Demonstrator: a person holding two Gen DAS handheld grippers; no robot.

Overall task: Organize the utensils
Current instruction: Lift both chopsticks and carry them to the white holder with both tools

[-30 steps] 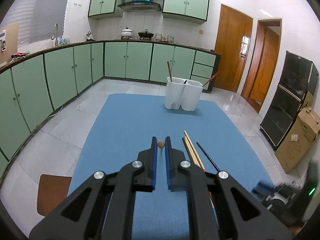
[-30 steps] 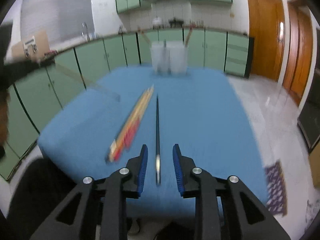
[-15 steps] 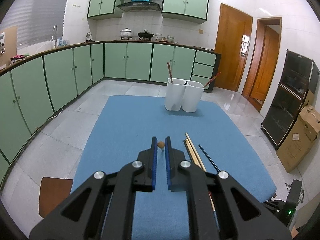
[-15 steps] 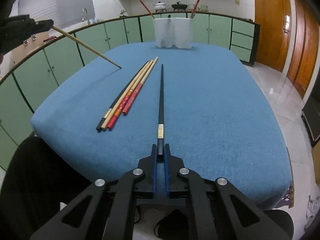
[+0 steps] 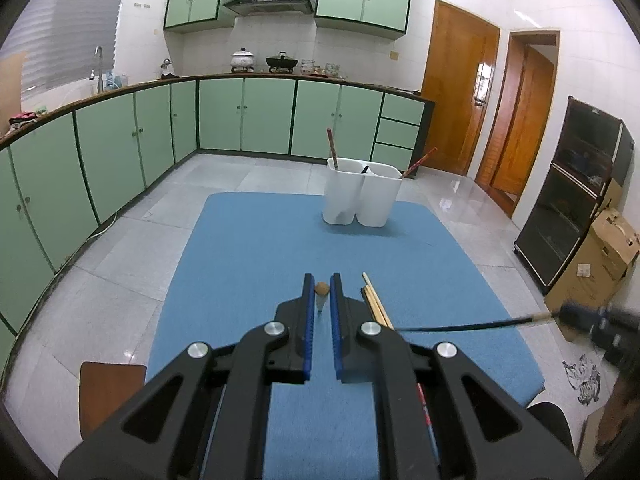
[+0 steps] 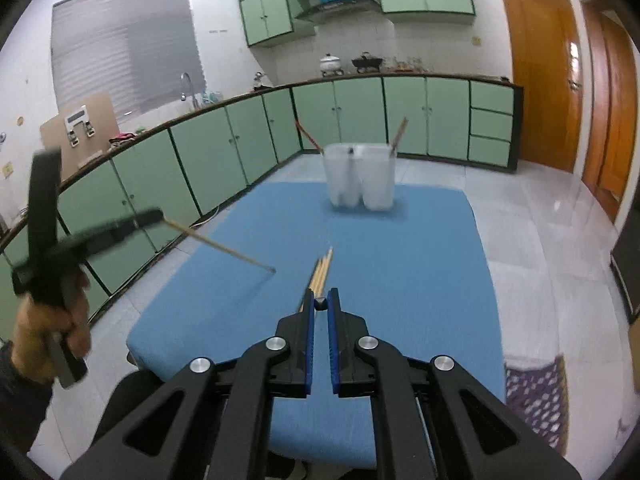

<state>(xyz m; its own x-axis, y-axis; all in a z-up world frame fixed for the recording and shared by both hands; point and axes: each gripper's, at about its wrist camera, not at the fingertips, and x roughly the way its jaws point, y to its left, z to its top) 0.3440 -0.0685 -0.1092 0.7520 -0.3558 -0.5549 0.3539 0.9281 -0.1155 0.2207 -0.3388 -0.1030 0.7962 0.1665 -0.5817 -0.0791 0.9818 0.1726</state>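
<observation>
My left gripper [image 5: 321,289] is shut on a light wooden chopstick [image 5: 321,289], seen end-on; the right wrist view shows that chopstick [image 6: 224,247] slanting down toward the blue cloth. My right gripper [image 6: 321,303] is shut on a black chopstick [image 6: 321,303], lifted above the cloth; the left wrist view shows this black chopstick [image 5: 460,326] held level at the right. Several wooden and red chopsticks [image 5: 374,304] lie on the blue cloth [image 5: 260,264]. A white two-compartment holder [image 5: 362,194] stands at the far end with chopsticks in it.
The blue cloth [image 6: 420,280] covers a table in a kitchen with green cabinets [image 5: 120,148]. A brown stool [image 5: 108,392] stands left of the table. A cardboard box [image 5: 600,260] and a dark cabinet [image 5: 580,184] stand at the right.
My right gripper closed on the black chopstick's end and lifted it off the cloth, rising and tilting up. My left gripper has stayed shut on the wooden chopstick.
</observation>
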